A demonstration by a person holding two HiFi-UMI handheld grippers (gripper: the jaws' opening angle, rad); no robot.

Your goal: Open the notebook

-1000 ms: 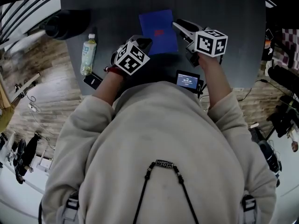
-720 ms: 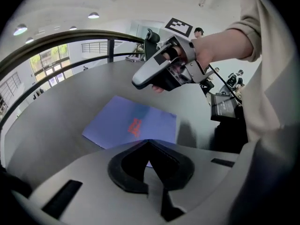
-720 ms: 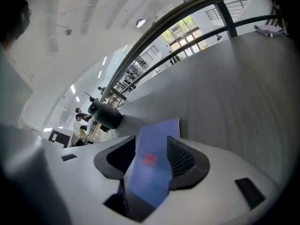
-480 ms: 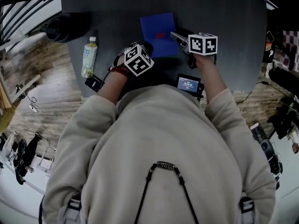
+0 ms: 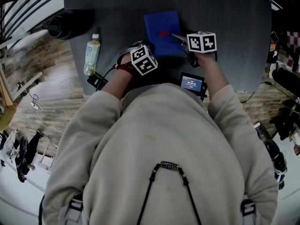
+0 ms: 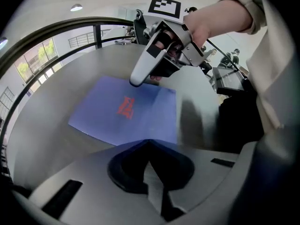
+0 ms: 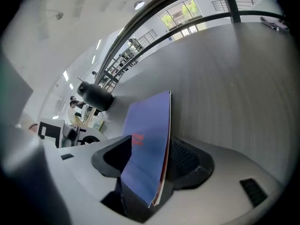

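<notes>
Notebook (image 5: 161, 32) closed, flat on table (image 5: 225, 22), long axis running away from person. Right gripper (image 7: 150, 172) at its right long edge, jaws opening wide, page edge standing between them, pads seemingly not pressing. Left gripper (image 6: 149, 144) over near left corner, jaws look together, nothing between. Right gripper nearer free edge; cover likely lifts there, swinging leftward.

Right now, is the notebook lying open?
No: in the head view the notebook lies flat on the table with its blue cover shut and facing up.
</notes>
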